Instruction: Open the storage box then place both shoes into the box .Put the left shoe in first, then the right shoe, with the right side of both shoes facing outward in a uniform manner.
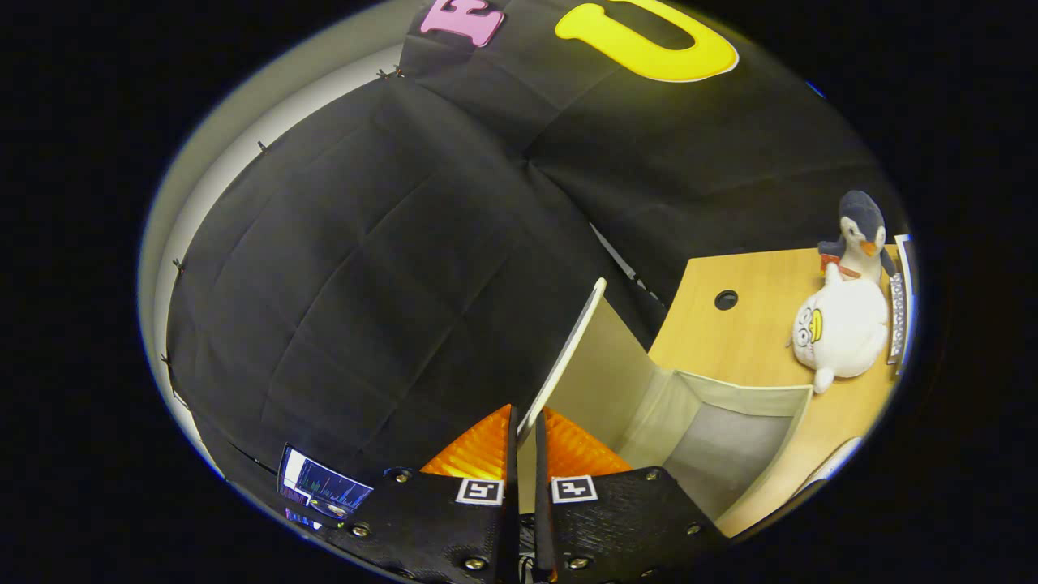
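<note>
Between your gripper [525, 442] fingers you are pinching the raised lid [568, 353] of the storage box [722, 430], its interior lying bare.

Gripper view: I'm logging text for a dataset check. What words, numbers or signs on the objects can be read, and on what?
Nothing can be quoted.
Square markers on the gripper: coded patterns, no words.
Small screen: too small to read.
Strip beside the white plush toy: blurred.
Storage box and its lid, pinched between the fingers: no text.
</note>
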### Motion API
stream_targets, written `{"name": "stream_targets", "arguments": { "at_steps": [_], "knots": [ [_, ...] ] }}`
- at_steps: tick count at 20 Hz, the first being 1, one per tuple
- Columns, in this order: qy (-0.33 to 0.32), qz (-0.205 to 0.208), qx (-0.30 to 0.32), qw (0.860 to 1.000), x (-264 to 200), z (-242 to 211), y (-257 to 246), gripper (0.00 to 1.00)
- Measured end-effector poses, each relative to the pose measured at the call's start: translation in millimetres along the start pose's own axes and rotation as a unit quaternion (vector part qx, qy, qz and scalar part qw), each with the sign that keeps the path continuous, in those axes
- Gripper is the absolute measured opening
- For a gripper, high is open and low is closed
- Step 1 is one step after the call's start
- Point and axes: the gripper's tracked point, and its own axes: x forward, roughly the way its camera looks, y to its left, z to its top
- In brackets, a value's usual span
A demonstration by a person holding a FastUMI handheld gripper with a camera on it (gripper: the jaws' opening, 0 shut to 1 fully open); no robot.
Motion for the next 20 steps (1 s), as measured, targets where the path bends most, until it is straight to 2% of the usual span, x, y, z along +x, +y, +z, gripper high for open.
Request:
{"name": "stream_targets", "arguments": {
  "at_steps": [3, 4, 8, 9, 14, 20],
  "knots": [
    [0.024, -0.008, -0.025, 0.999, 42, -10, 17, 0.15],
    [0.033, -0.015, -0.039, 0.999, 58, -15, 18, 0.22],
    [0.059, -0.021, -0.063, 0.996, 77, -31, 30, 0.83],
    [0.061, -0.024, -0.066, 0.996, 78, -35, 29, 0.95],
    [0.054, -0.041, -0.064, 0.996, 39, -34, 14, 0.96],
    [0.021, -0.091, -0.063, 0.994, -33, -25, -36, 0.96]
  ]
}}
